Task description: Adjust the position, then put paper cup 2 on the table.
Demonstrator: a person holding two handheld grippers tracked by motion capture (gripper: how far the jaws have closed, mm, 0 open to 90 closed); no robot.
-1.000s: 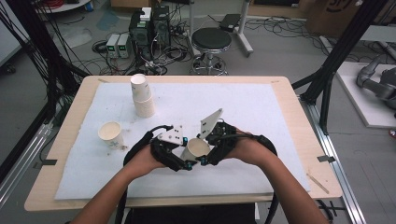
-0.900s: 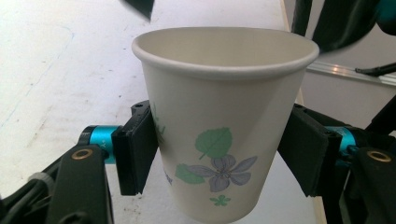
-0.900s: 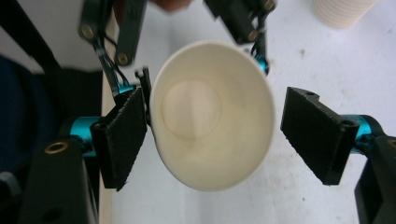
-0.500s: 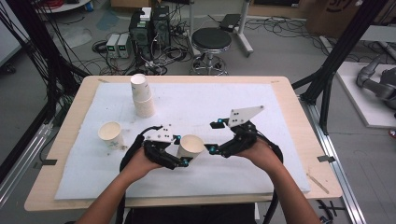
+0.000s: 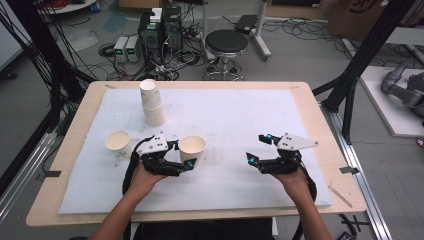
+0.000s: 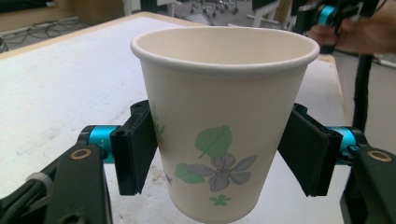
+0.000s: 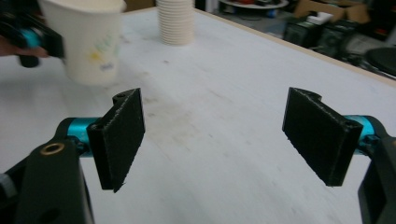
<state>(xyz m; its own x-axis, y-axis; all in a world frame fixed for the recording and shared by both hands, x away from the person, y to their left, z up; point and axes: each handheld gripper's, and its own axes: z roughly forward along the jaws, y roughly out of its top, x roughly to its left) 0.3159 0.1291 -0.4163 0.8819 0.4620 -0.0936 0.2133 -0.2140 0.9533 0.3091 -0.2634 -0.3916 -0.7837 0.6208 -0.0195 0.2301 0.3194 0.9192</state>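
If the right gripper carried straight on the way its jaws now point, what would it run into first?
Probably nothing nearby: ahead of the open right gripper lies bare white mat. The paper cup held in the left gripper and the stack of cups sit left of that line, though depth is unclear.

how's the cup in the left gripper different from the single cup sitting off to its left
The held cup sits between the left gripper pads; the lone cup stands free on the white mat. The held cup lies nearer the table's middle, the lone cup nearer its left edge. Both are upright, open-topped paper cups.
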